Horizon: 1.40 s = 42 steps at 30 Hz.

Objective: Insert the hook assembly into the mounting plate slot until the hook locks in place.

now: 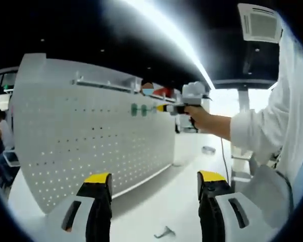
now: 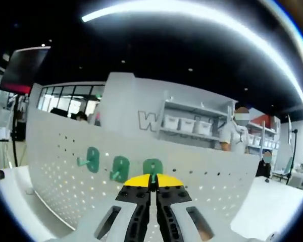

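A white pegboard mounting plate (image 1: 91, 146) stands upright on the white table. Two green hooks (image 1: 134, 109) (image 1: 144, 109) hang on it near its upper right. In the left gripper view a hand holds my right gripper (image 1: 164, 108) with its tip at the board, beside those hooks. In the right gripper view my right gripper (image 2: 152, 180) is shut on the stem of a third green hook (image 2: 152, 166), whose plate lies against the pegboard (image 2: 55, 166), right of the other two hooks (image 2: 92, 159) (image 2: 121, 168). My left gripper (image 1: 154, 177) is open, low and in front of the board.
A small metal hook (image 1: 165, 232) lies on the table (image 1: 156, 201) between my left jaws. A small grey object (image 1: 208, 149) sits farther back. The person's white sleeve (image 1: 272, 126) is at the right. Shelves with bins (image 2: 187, 123) and a standing person (image 2: 236, 135) are behind the board.
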{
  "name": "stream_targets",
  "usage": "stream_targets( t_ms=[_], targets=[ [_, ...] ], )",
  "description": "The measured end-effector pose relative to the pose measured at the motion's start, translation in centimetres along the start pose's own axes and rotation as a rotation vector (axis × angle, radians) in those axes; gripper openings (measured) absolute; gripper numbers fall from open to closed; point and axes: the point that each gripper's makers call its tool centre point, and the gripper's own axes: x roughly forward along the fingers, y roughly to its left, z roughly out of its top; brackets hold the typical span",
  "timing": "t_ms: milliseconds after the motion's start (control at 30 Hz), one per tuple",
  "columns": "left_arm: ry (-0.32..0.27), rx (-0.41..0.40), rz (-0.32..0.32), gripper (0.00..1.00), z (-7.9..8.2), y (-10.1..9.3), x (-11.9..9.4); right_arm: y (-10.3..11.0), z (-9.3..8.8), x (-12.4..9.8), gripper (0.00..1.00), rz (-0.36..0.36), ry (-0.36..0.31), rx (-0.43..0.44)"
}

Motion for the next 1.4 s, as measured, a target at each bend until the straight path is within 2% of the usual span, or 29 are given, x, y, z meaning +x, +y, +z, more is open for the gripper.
stream_targets(
  t_ms=[267, 567, 1000, 1233, 1400],
  targets=[
    [0.000, -0.004, 0.001, 0.68, 0.0, 0.1, 0.0, -0.3, -0.6, 0.9, 0.00, 0.002, 0.003, 0.061],
    [0.005, -0.004, 0.001, 0.67, -0.2, 0.0, 0.0, -0.4, -0.8, 1.1, 0.00, -0.002, 0.005, 0.073],
    [0.007, -0.005, -0.003, 0.67, -0.3, -0.1, 0.0, -0.2, -1.0, 1.3, 0.00, -0.003, 0.022, 0.012],
    [0.007, -0.017, -0.001, 0.67, -0.4, 0.1, -0.1, -0.1, -0.8, 1.4, 0.01, -0.004, 0.037, -0.054],
    [0.007, -0.021, -0.004, 0.67, -0.5, 0.0, -0.1, 0.2, -0.8, 1.4, 0.01, -0.015, 0.058, -0.133]
  ],
)
